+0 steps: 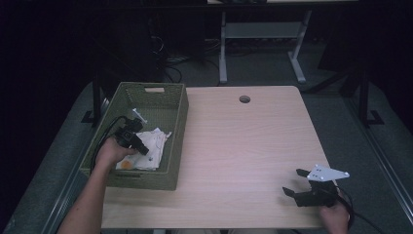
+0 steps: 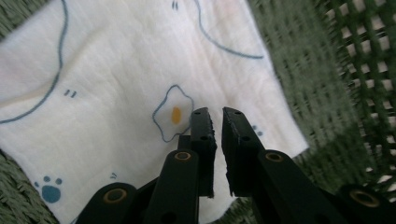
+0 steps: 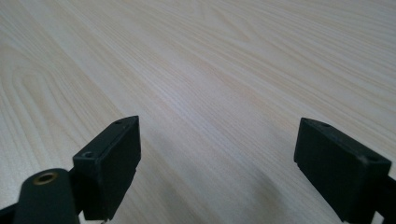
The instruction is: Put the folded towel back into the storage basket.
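Left tongs (image 2: 214,122) down in basket (image 1: 178,105), tips just over cloth (image 2: 116,93) lying flat on basket floor; narrow gap between jaws, nothing pinched, likely poised at cloth. Right tongs (image 1: 296,181) spread wide, empty, low over bare counter (image 1: 243,141), parked clear.

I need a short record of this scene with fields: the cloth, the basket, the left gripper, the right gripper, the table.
cloth: white cloth with blue lines, a fried egg print and a paw print, lying inside the basket
basket: green woven basket on the left part of the table
left gripper: left gripper over the cloth, jaws almost together, a narrow gap, nothing seen between them
right gripper: right gripper wide open, near the front right of the table
table: light wood table
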### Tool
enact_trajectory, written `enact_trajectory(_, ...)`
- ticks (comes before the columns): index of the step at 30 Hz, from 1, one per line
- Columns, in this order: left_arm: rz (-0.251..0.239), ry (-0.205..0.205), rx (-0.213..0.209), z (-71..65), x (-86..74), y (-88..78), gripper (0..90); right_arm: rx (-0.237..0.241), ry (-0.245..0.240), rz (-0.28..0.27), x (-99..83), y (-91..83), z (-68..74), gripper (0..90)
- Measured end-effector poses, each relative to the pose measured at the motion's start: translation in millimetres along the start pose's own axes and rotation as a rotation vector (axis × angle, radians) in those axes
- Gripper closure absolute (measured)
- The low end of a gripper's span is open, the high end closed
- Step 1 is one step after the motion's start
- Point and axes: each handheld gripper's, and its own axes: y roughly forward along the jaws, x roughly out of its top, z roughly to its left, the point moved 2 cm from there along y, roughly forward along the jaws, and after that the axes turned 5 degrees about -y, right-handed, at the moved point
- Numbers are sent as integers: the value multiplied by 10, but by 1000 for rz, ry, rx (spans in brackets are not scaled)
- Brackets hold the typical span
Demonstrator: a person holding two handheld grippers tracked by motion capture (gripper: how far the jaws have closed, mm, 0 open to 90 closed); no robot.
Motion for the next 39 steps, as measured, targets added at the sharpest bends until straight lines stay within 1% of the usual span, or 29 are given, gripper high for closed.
enact_trajectory(1, -9, -2, -7, -8, -14, -18, 829, 2, 2, -1, 2, 1, 1, 142)
enact_trajectory(2, -9, -2, -7, -8, -14, -18, 819, 2, 2, -1, 2, 1, 1, 142)
enact_trajectory(3, -22, 1, -7, -15, -33, -39, 819, 3, 2, -1, 3, 1, 5, 142)
enact_trajectory(5, -49, -10, -10, -26, -63, -73, 779, 9, -4, 0, 5, 2, 22, 142)
enact_trajectory(8, -80, -33, -32, -35, -84, -109, 734, 10, 0, 1, 6, -1, 30, 142)
enact_trajectory(11, -117, -42, -48, -54, -102, -154, 692, 13, -1, -3, 9, -4, 33, 142)
enact_trajectory(12, -117, -42, -48, -54, -102, -154, 666, 13, -1, -3, 9, -4, 33, 142)
enact_trajectory(13, -138, -41, -79, -84, -118, -179, 646, 12, -5, -7, 8, -8, 25, 142)
enact_trajectory(14, -143, -36, -84, -95, -122, -187, 636, 12, -2, -10, 8, -11, 20, 142)
enact_trajectory(16, -169, -35, -85, -126, -131, -209, 608, 10, 5, -14, 9, -20, 12, 142)
enact_trajectory(17, -183, -35, -89, -139, -133, -220, 580, 9, 8, -20, 9, -23, 6, 142)
enact_trajectory(18, -200, -43, -88, -155, -133, -230, 530, 7, 10, -23, 9, -28, 0, 142)
enact_trajectory(19, -210, -42, -81, -162, -134, -240, 495, 7, 11, -26, 7, -29, -7, 142)
enact_trajectory(23, -254, -66, -93, -186, -144, -283, 412, 6, 11, -21, 4, -22, -16, 142)
enact_trajectory(25, -284, -78, -110, -199, -155, -310, 397, 8, 8, -21, 5, -19, -17, 142)
enact_trajectory(26, -284, -78, -110, -199, -155, -310, 385, 8, 8, -21, 5, -19, -17, 142)
enact_trajectory(27, -310, -99, -126, -207, -166, -328, 385, 9, 7, -23, 5, -19, -18, 142)
enact_trajectory(28, -328, -112, -132, -216, -176, -345, 384, 8, 11, -23, 4, -21, -20, 142)
enact_trajectory(29, -338, -117, -136, -223, -184, -354, 384, 9, 11, -23, 4, -21, -20, 142)
enact_trajectory(31, -358, -139, -149, -239, -204, -368, 381, 11, 10, -24, 3, -24, -22, 142)
enact_trajectory(33, -389, -160, -154, -257, -231, -385, 371, 17, 11, -29, 5, -30, -23, 142)
enact_trajectory(37, -413, -170, -159, -292, -289, -395, 356, 18, 9, -37, 10, -32, -29, 142)
enact_trajectory(38, -426, -171, -156, -300, -304, -401, 354, 17, 10, -35, 9, -30, -29, 142)
enact_trajectory(39, -439, -171, -164, -307, -318, -408, 355, 18, 10, -32, 9, -29, -26, 142)
